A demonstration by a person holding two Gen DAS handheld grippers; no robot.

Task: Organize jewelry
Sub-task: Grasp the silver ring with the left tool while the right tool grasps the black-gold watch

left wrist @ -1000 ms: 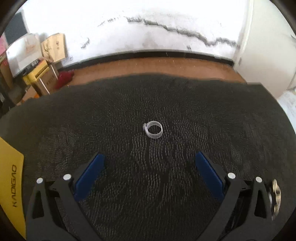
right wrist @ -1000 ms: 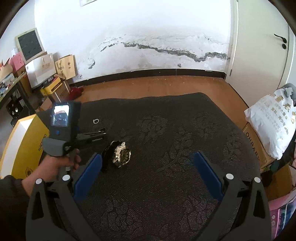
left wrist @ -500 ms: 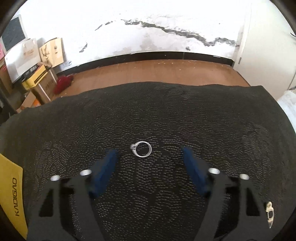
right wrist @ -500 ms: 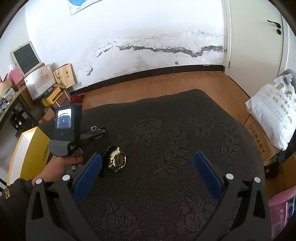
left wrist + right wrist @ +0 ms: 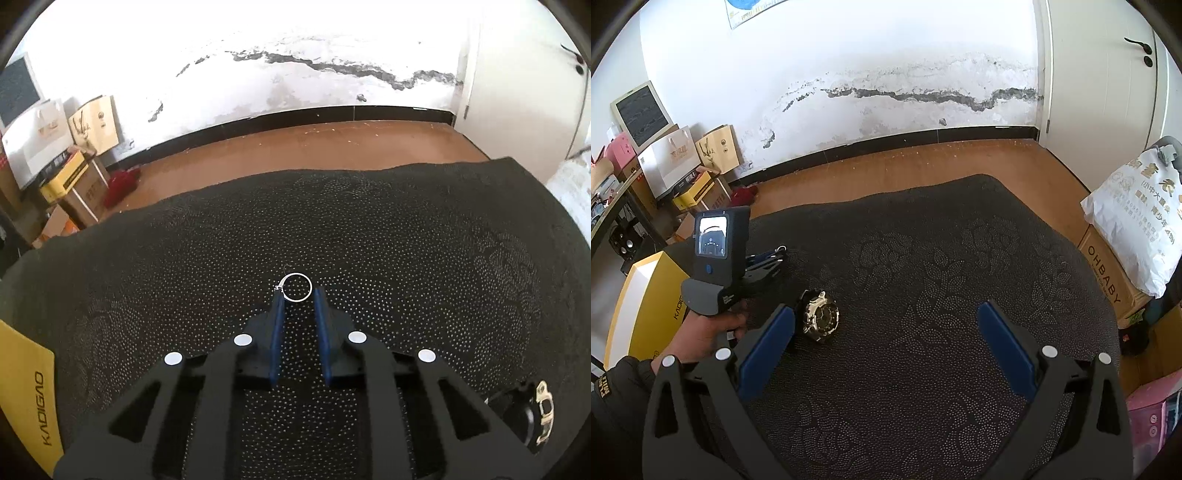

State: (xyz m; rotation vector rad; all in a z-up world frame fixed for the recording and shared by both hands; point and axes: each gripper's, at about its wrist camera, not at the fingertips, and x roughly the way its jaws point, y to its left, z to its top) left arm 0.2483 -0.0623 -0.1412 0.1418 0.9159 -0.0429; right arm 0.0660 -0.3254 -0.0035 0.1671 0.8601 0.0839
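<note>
Our left claw (image 5: 297,295) pinches the ring (image 5: 295,287) at its tips, above the dark cloth (image 5: 406,240). Our right claw (image 5: 886,325) gapes wide, watch (image 5: 820,316) beside its left finger.

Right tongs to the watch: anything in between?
Nothing but bare dark cloth. In the right wrist view the watch lies just beyond the left fingertip of the open right tongs, near it.
</note>
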